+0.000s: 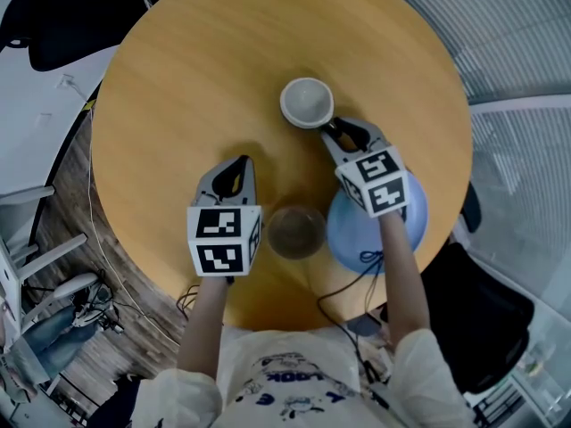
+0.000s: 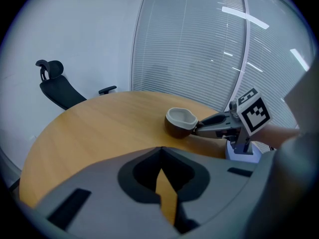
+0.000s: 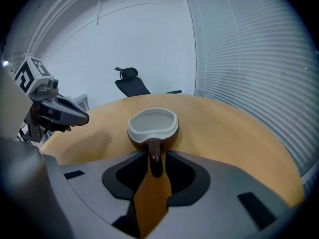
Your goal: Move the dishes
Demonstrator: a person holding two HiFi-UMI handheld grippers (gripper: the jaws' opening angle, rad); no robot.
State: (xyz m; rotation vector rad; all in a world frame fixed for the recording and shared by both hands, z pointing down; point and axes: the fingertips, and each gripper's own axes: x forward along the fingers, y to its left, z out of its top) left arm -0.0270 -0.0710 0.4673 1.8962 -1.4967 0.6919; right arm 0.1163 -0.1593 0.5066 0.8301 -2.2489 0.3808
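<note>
A small bowl (image 1: 306, 102), white inside and brown outside with a short brown handle, sits on the round wooden table (image 1: 178, 105) at the far middle. My right gripper (image 1: 329, 128) reaches it from the near right. In the right gripper view the bowl (image 3: 152, 124) stands straight ahead and its handle lies between the tips of that gripper (image 3: 155, 159), which is shut on it. My left gripper (image 1: 241, 161) hovers to the near left, shut and empty (image 2: 160, 151). The left gripper view has the bowl (image 2: 180, 121) ahead to the right, with the right gripper (image 2: 212, 127) at its handle.
A brownish round dish (image 1: 296, 231) rests near the table's front edge between my arms. A blue plate (image 1: 355, 232) lies beside it, under my right gripper's marker cube. A black office chair (image 1: 62, 25) stands beyond the table at the left; slatted blinds (image 1: 526, 34) run along the right.
</note>
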